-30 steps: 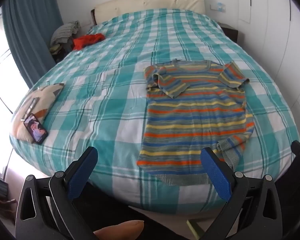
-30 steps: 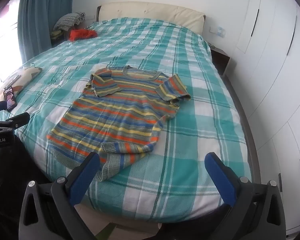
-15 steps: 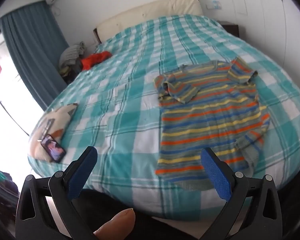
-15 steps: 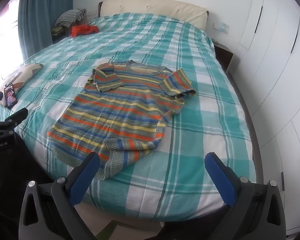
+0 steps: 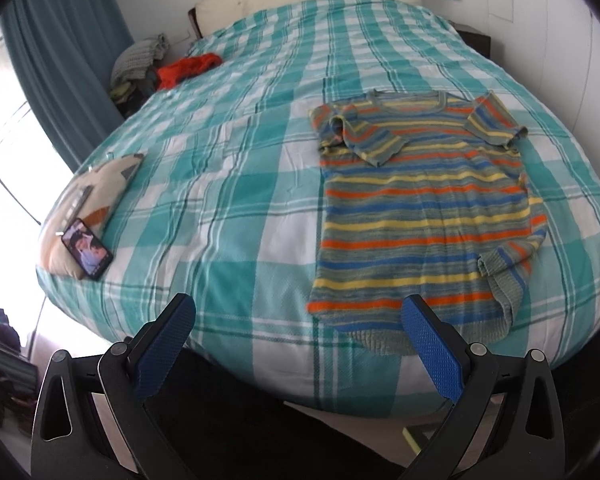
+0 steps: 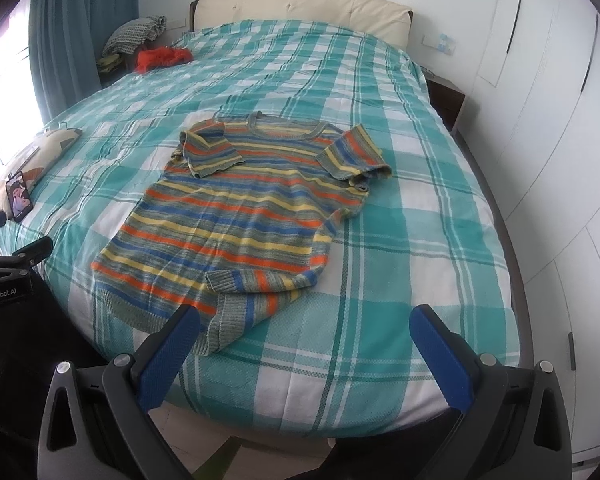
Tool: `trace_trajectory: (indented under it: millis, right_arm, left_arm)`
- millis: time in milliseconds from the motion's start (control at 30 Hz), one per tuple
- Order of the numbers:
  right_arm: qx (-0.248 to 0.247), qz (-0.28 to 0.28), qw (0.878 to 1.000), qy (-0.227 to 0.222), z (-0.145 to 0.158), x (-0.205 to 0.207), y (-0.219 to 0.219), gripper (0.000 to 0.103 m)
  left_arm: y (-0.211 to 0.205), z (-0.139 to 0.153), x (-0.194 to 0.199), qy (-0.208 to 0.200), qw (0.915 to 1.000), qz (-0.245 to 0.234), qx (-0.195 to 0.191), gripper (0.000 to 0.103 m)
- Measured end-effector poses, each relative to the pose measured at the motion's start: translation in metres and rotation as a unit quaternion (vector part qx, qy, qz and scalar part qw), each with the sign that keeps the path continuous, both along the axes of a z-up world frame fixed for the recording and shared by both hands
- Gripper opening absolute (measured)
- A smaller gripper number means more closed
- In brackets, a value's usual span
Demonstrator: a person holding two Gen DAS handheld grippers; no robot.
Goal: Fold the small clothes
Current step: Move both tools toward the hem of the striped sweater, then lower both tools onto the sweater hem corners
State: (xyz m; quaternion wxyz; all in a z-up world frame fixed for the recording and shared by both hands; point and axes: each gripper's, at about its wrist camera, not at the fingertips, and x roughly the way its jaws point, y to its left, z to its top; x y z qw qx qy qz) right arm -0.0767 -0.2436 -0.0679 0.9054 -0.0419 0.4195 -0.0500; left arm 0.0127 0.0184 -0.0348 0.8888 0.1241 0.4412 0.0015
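A small striped knit T-shirt (image 5: 424,216) (image 6: 244,216) in orange, blue, yellow and grey lies flat, neck away from me, on the teal-and-white checked bed (image 5: 240,184) (image 6: 400,208). Both sleeves are folded inward, and its near right hem corner is turned up. My left gripper (image 5: 298,332) hovers open at the bed's near edge, its right finger just in front of the hem. My right gripper (image 6: 306,340) is open too, over the near edge, its left finger by the turned-up hem corner. Neither holds anything. The left gripper's black body (image 6: 8,276) shows at the right wrist view's left edge.
A phone (image 5: 87,249) rests on a beige cushion (image 5: 96,192) at the bed's left edge. A red garment (image 6: 162,58) and a pile of clothes (image 6: 136,36) sit far left by the curtain. White wardrobes (image 6: 560,128) line the right side; a cream headboard (image 6: 300,8) stands behind.
Both grippers have drifted slightly over the bed's near edge, so the shirt sits a little differently in each view. The fingertip seen under the left gripper is out of view. The shirt has not moved.
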Motion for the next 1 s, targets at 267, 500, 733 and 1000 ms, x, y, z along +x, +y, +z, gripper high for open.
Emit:
trace_trajectory:
  millis: [267, 500, 733, 1000]
  right_arm:
    - [0.016, -0.013, 1.000, 0.002, -0.008, 0.003, -0.011, 0.103]
    - [0.175, -0.035, 0.982, 0.059, -0.067, 0.053, -0.038, 0.103]
    - [0.300, -0.133, 0.938, 0.110, -0.139, 0.122, -0.051, 0.099]
    - [0.185, -0.177, 0.956, 0.141, -0.141, 0.060, -0.105, 0.039]
  left_arm:
    - [0.012, -0.012, 0.008, 0.015, 0.9998, -0.006, -0.015, 0.103]
    - [0.031, -0.034, 0.028, 0.028, 0.9990, 0.013, -0.033, 0.103]
    - [0.044, -0.066, 0.040, 0.060, 0.9959, 0.041, -0.055, 0.103]
    - [0.063, -0.068, 0.022, 0.059, 0.9965, 0.036, -0.046, 0.103]
